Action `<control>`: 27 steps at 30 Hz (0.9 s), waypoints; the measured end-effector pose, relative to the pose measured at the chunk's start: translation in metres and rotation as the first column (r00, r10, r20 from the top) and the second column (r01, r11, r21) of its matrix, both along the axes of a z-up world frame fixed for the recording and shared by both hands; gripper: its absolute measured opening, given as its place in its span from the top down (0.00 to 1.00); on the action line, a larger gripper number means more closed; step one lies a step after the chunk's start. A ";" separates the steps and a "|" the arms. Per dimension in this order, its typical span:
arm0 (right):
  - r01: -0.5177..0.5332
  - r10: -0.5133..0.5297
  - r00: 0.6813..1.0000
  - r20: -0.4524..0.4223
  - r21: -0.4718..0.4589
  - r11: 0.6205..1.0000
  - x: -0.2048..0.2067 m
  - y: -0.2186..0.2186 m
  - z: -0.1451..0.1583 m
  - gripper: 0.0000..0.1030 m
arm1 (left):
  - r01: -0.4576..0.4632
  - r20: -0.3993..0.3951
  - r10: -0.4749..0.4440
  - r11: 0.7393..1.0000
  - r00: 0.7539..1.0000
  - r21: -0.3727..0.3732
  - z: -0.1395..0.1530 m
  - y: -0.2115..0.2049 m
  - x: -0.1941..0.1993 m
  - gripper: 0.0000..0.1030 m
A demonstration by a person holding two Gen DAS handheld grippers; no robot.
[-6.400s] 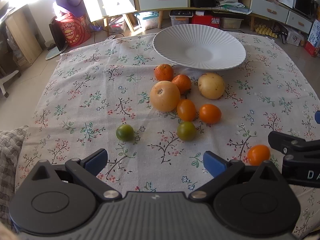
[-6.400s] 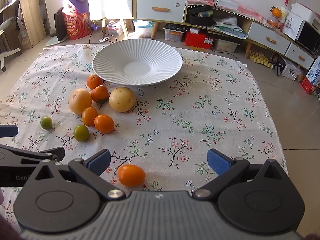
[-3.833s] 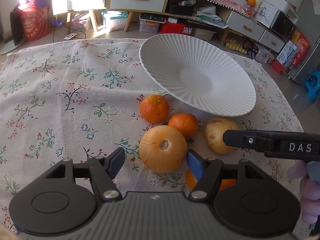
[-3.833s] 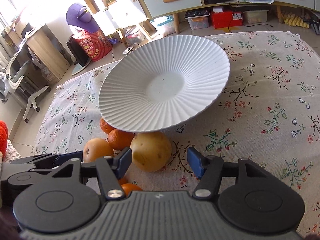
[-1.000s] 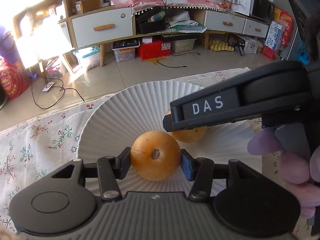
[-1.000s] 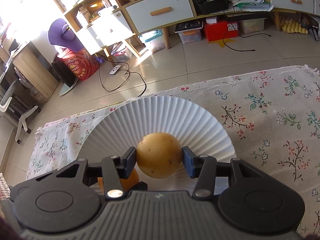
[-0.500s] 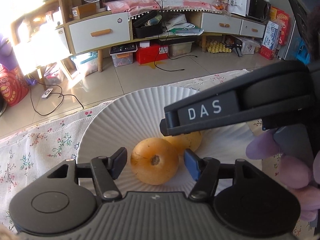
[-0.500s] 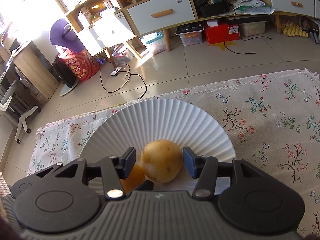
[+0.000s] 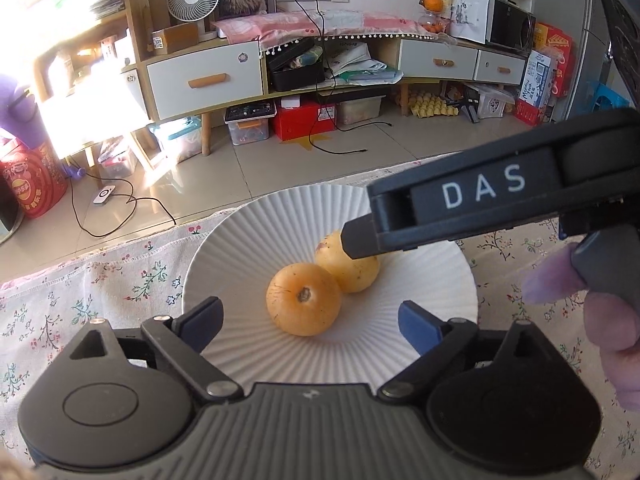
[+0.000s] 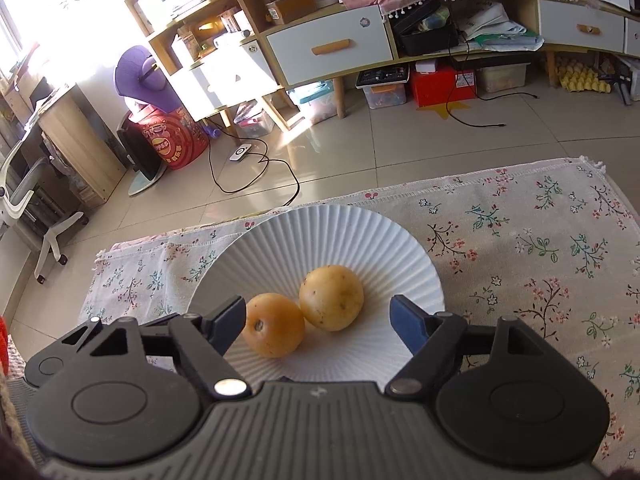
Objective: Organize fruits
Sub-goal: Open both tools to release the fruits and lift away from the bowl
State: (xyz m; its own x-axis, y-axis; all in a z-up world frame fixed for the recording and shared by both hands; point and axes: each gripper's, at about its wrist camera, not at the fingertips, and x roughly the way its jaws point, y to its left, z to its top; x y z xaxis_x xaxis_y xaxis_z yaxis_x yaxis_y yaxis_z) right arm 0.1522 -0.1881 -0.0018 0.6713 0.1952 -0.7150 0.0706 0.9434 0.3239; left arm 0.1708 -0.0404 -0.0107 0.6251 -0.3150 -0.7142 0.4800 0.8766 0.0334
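Observation:
A large orange fruit [image 9: 304, 299] and a yellow speckled fruit [image 9: 352, 270] lie side by side, touching, in the white ribbed plate [image 9: 240, 240]. My left gripper [image 9: 310, 322] is open and empty, raised just above and behind the orange fruit. My right gripper [image 10: 318, 318] is open and empty, raised behind the yellow fruit [image 10: 332, 298]; the orange fruit [image 10: 274, 330] lies by its left finger on the plate [image 10: 360, 232]. In the left wrist view the right gripper's finger [image 9: 460, 208] crosses over the plate and hides part of the yellow fruit.
The plate sits at the far edge of a floral tablecloth [image 10: 540, 248]. Beyond the edge is tiled floor [image 10: 360, 152] with cables and a low cabinet with drawers [image 9: 208, 80]. A gloved hand [image 9: 612, 320] holds the right gripper.
Both grippers opened and let go of their fruits, which now rest in the plate. Both grippers have drawn back and up from the fruits.

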 end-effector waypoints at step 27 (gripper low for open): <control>-0.084 0.081 0.996 -0.026 -0.113 0.990 -0.111 0.009 0.000 0.06 | 0.005 -0.012 -0.005 1.000 1.000 0.016 0.014 0.050 -0.097 0.24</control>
